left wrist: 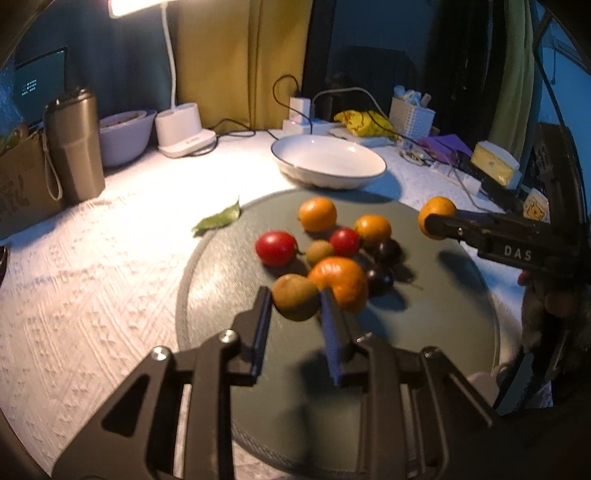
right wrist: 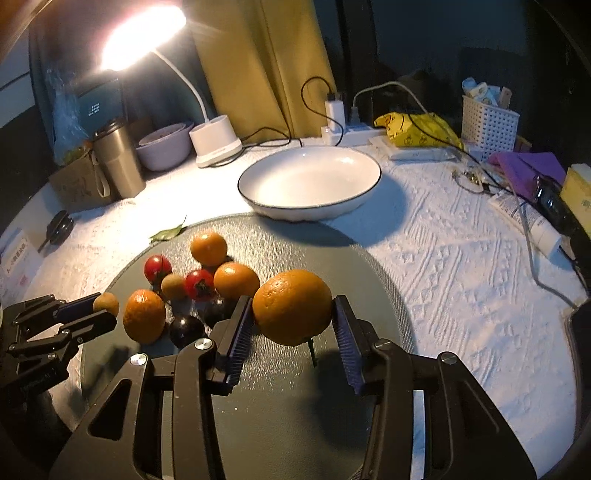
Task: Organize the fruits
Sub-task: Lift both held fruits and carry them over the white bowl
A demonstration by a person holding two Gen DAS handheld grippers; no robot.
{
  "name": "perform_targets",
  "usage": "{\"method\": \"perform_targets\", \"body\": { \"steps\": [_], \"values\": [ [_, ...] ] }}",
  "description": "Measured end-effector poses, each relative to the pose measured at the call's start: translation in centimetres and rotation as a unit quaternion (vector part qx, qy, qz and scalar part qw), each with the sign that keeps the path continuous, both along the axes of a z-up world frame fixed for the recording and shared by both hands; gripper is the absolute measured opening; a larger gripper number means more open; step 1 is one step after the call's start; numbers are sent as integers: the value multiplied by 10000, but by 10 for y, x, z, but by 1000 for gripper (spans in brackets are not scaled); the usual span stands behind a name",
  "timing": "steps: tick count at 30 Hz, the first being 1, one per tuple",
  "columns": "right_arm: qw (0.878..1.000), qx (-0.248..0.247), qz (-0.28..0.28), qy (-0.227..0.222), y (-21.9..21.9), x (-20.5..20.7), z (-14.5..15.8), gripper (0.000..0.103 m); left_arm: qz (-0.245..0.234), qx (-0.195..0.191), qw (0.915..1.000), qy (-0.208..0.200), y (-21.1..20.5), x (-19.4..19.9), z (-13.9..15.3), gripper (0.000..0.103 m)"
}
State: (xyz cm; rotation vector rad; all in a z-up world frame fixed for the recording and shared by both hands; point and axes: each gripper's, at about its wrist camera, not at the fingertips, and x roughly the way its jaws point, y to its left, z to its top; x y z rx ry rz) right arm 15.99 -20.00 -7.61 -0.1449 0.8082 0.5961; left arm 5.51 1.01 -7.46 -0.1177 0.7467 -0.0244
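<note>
Two grips are set: the left gripper pinches a small brown fruit, the right gripper clamps an orange, both at the grey mat. Next, I reckon, lift toward the white bowl.

A lived-in home desk: a desk lamp, curtain, charger strip and tumbler crowd the cloth-covered table.

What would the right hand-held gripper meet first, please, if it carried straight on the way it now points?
Probably the white bowl. The right hand-held gripper, shut on an orange, points over bare mat towards it; depth is unclear, so it might meet the mat first.
</note>
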Motion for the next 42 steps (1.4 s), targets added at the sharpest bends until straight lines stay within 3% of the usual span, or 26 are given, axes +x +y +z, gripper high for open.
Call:
{"method": "perform_targets", "body": {
  "steps": [17, 21, 25, 42],
  "values": [
    [9993, 89, 24, -372, 5, 27, 29, 47, -75, 78, 9979, -646, 14, 47, 41, 28],
    [9989, 76, 73, -459, 9, 37, 32, 47, -192, 70, 9979, -621, 13, 63, 43, 28],
    [9983, 72, 127, -561, 14, 47, 37, 47, -368, -377, 9975, -478, 17, 81, 45, 28],
    [9985, 65, 193, -518, 44, 107, 27, 47, -584, -500, 9965, -340, 15, 158, 44, 28]
  ]
}}
